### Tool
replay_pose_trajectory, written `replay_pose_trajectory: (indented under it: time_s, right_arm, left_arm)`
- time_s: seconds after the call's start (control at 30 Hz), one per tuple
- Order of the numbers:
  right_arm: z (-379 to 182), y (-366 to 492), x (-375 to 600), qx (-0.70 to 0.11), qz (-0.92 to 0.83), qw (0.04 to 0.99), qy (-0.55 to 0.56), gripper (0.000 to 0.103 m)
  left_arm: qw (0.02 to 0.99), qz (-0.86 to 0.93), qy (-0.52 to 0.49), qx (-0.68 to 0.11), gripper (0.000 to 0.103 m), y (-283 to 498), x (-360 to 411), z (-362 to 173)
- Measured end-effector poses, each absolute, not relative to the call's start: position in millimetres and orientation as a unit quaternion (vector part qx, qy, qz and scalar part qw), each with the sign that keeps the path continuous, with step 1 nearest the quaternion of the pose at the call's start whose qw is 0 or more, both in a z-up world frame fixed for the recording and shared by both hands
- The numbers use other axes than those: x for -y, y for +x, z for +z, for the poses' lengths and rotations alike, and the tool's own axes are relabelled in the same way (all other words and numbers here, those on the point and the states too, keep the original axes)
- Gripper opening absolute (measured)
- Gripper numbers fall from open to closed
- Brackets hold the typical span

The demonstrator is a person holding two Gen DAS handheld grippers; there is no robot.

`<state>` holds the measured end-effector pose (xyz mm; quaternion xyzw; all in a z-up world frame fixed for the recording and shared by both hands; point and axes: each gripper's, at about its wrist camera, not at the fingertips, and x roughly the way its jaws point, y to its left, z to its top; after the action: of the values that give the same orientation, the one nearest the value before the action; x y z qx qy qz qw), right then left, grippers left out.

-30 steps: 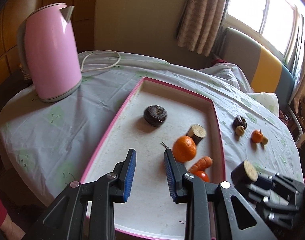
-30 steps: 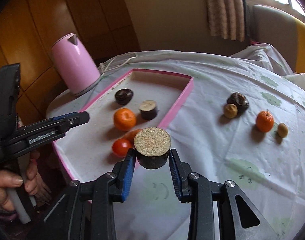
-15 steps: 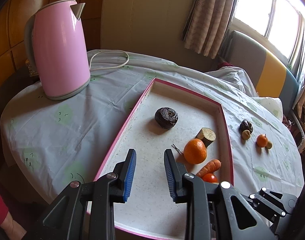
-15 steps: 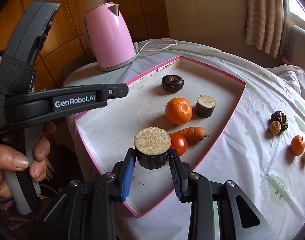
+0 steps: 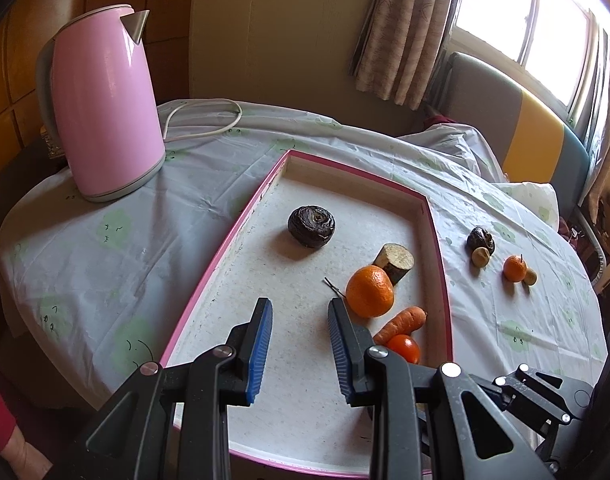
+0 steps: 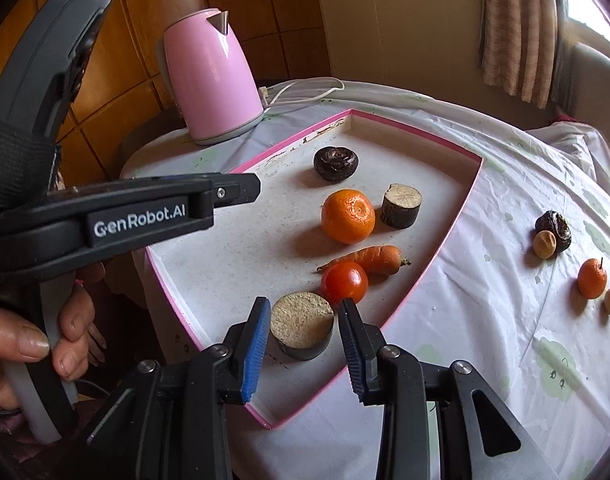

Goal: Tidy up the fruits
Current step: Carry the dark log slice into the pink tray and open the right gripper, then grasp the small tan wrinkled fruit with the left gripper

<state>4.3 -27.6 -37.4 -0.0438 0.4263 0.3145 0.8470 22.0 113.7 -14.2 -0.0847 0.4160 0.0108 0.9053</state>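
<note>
A pink-rimmed tray point(image 5: 241, 220) point(image 6: 437, 248) holds a dark round fruit point(image 5: 311, 226) point(image 6: 336, 163), an orange point(image 5: 370, 291) point(image 6: 348, 216), a cut dark stub point(image 5: 394, 262) point(image 6: 401, 205), a carrot point(image 5: 401, 323) point(image 6: 369, 260) and a tomato point(image 5: 404, 348) point(image 6: 344, 282). My right gripper point(image 6: 305, 344) is open around a second cut stub point(image 6: 301, 326), which rests on the tray floor with gaps to both pads. My left gripper point(image 5: 299, 350) is open and empty above the tray's near part.
A pink kettle point(image 5: 101, 100) point(image 6: 211, 80) with a white cord stands at the table's far left. On the cloth right of the tray lie a dark fruit point(image 6: 555, 230), a small orange point(image 6: 592, 278) and two small tan fruits point(image 6: 544, 244).
My right gripper carried the cut stub from over the cloth leftwards over the tray, lowered it to the tray floor and opened. My left gripper has hardly moved.
</note>
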Motion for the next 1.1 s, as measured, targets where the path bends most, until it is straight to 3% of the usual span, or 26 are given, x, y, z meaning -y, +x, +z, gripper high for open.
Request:
replay_pose_trajectory:
  time_s: [0.13, 0.87, 0.97, 1.1]
  right_arm:
    - [-33, 3, 36, -0.422, 0.312, 0.851, -0.022, 0.049]
    - [-24, 10, 119, -0.393, 0.157, 0.905, 0.043, 0.061]
    - [-25, 10, 132, -0.39, 0.131, 0.91, 0.044, 0.072]
    - [-28, 13, 153, -0.393, 0.099, 0.913, 0.05, 0.073]
  left_arm:
    - [0.906, 0.008, -0.082, -0.415, 0.029, 21, -111, -14]
    - [0.911, -0.048, -0.038, -0.408, 0.029, 18, -65, -8]
    - [0.91, -0.06, -0.033, -0.409, 0.029, 20, -57, -8]
    - [0.908, -0.082, -0.027, -0.409, 0.029, 22, -43, -8]
